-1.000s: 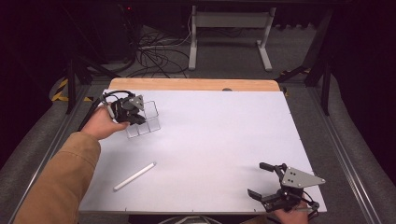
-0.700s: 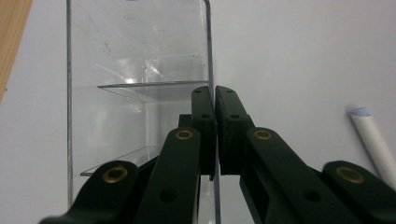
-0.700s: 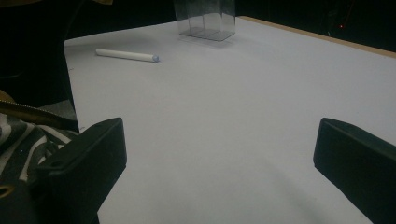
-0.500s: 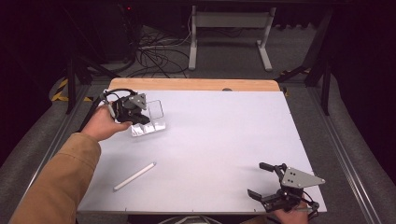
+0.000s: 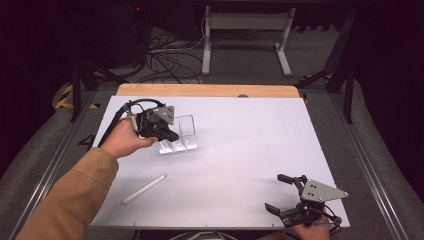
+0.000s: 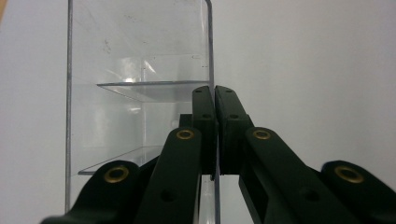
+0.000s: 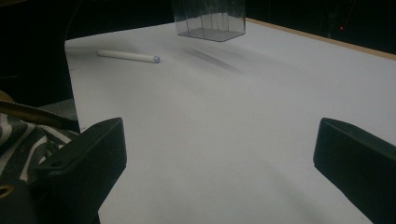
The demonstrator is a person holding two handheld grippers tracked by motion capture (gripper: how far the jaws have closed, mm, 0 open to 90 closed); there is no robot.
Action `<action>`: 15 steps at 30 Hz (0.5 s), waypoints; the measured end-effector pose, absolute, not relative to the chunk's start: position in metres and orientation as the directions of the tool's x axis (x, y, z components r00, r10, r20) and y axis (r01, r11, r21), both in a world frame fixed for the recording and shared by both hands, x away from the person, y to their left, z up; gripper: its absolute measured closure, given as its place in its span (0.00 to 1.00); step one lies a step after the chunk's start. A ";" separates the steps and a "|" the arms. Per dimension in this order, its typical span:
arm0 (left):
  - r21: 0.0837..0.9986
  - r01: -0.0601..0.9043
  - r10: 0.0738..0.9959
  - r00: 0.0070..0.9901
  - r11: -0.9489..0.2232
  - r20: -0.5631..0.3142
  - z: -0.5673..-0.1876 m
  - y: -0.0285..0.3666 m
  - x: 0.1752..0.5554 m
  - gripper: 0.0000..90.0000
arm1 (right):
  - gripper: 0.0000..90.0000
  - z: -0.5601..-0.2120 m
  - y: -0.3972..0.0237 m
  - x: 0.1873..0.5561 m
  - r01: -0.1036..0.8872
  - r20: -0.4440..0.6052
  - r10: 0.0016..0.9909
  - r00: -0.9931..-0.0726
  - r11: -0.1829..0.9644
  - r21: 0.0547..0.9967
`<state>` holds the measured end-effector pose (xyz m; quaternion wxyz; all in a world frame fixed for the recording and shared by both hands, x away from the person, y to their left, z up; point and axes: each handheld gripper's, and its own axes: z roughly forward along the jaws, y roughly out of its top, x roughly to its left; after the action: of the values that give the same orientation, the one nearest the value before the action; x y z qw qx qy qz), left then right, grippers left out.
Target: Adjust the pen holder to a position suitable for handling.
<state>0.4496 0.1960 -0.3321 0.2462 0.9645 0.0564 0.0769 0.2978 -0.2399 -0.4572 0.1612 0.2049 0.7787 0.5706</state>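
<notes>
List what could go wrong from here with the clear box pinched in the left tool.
1. The left tool pinches the clear box by one thin wall edge; smooth plastic could slip or swing in that narrow hold.
2. In the right gripper view the box seems lifted off the white table, so a slip would drop it.
3. The white pen lies loose nearby; a low pass of the sleeve could roll it.

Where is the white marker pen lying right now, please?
In the high view, the white marker pen lies near the table's front left, below the clear plastic organiser in the left tool.
</notes>
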 end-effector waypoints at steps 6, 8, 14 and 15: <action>0.478 0.046 0.099 0.991 -0.877 0.087 -0.340 0.166 0.443 0.98 | 0.03 -0.457 -0.240 0.298 0.131 -0.021 0.503 -0.864 0.265 0.955; 0.484 0.051 0.098 0.993 -0.874 0.072 -0.343 0.159 0.442 0.98 | 0.03 -0.457 -0.241 0.297 0.131 -0.019 0.502 -0.864 0.263 0.956; 0.476 0.044 0.077 0.996 -0.879 0.052 -0.353 0.134 0.437 0.98 | 0.03 -0.457 -0.241 0.297 0.131 -0.019 0.505 -0.863 0.259 0.957; 0.469 0.039 0.072 0.996 -0.882 0.052 -0.355 0.131 0.437 0.98 | 0.04 -0.457 -0.241 0.297 0.131 -0.019 0.505 -0.863 0.259 0.957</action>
<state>0.4369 0.1311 -0.3547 0.2411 0.9695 0.0287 0.0338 0.2974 -0.2411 -0.4570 0.1632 0.2048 0.7764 0.5733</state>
